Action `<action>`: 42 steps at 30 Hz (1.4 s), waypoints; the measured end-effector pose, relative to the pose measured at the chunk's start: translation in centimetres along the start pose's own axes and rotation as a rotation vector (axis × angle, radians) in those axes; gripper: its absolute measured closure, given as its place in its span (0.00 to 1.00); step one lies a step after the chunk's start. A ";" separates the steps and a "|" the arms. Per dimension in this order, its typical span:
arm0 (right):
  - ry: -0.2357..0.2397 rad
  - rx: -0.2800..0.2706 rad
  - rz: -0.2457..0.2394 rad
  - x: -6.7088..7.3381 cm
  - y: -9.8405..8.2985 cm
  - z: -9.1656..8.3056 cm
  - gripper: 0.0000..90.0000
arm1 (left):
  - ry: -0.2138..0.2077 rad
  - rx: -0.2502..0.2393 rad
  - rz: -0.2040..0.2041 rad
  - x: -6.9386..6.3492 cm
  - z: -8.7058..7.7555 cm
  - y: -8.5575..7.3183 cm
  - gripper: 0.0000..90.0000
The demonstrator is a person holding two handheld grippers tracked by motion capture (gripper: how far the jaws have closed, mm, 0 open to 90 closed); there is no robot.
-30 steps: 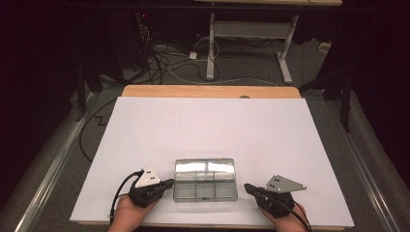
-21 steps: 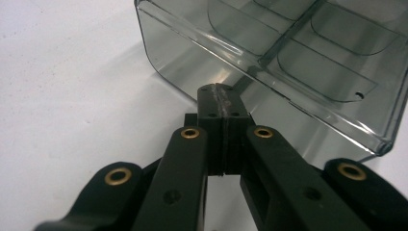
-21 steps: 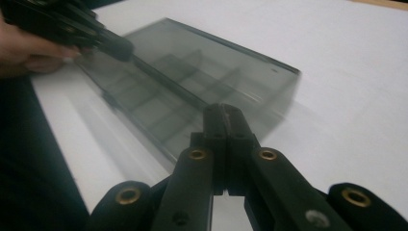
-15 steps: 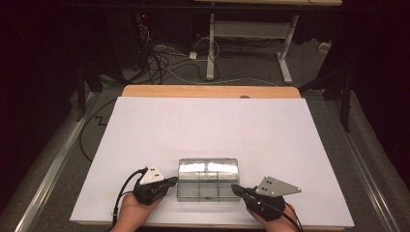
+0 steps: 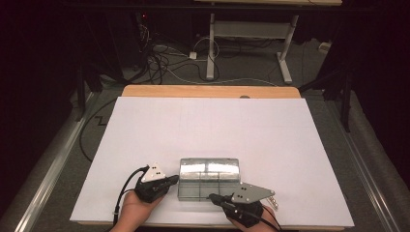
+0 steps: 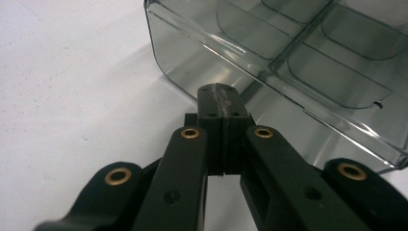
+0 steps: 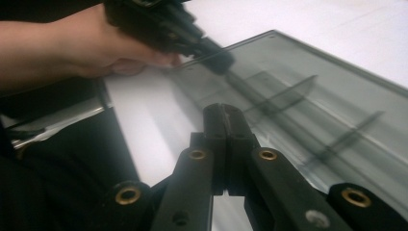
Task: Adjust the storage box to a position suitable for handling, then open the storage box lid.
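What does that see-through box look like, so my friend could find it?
Find the big white table and look at its near edge. Between the two black grippers sits a clear plastic box. It is see-through and split into little compartments.

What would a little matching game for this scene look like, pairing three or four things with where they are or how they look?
Things:
1. clear box
2. left gripper
3. right gripper
4. wooden strip

Descriptions:
A. along the table's far edge
B. fingers shut, at the box's left end
C. see-through, split into compartments
D. fingers shut, at the box's near side

Pairs: 1-C, 2-B, 3-D, 4-A
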State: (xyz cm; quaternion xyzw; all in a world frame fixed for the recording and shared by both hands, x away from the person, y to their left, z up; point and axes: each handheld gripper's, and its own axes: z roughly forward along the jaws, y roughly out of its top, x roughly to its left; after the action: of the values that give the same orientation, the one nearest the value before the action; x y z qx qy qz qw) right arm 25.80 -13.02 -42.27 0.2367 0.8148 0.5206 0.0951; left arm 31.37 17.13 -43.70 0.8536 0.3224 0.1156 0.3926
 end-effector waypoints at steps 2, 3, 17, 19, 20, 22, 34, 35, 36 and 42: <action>0.020 0.008 0.001 0.4 -0.1 0.5 1.00 | -0.002 0.000 -0.001 0.0 0.0 0.0 0.98; 0.027 0.016 -0.004 0.6 -0.1 0.7 1.00 | -0.002 0.000 -0.002 0.0 0.0 0.0 0.98; 0.044 0.141 0.026 0.6 -2.1 3.2 1.00 | -0.019 -0.013 -0.009 0.2 -0.1 -0.1 0.98; 0.038 0.150 0.033 0.5 -2.3 3.1 1.00 | -0.023 -0.012 -0.012 0.2 -0.1 -0.1 0.98; 0.035 0.151 0.036 0.3 -2.4 3.1 1.00 | -0.022 -0.012 -0.012 0.3 -0.1 -0.1 0.98; 0.030 0.162 0.045 0.1 -2.6 3.0 1.00 | -0.020 -0.012 -0.010 0.2 -0.1 -0.1 0.98; 0.027 0.139 0.081 -0.2 -2.8 2.9 1.00 | -0.036 -0.079 -0.047 0.6 -0.7 -0.5 0.98; 0.027 0.137 0.081 -0.2 -2.8 2.9 1.00 | -0.039 -0.080 -0.046 0.6 -0.7 -0.5 0.98; 0.027 0.137 0.079 -0.2 -2.8 2.8 1.00 | -0.039 -0.080 -0.044 0.6 -0.7 -0.5 0.98; 0.030 0.114 0.096 -0.4 -2.8 2.7 1.00 | -0.038 -0.080 -0.032 0.5 -0.7 -0.6 0.98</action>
State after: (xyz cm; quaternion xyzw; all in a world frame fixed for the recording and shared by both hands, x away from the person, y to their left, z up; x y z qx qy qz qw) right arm 26.39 -12.01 -46.01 0.2725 0.8323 0.4807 0.0441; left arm 31.20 18.11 -43.71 0.8341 0.3236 0.1061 0.4341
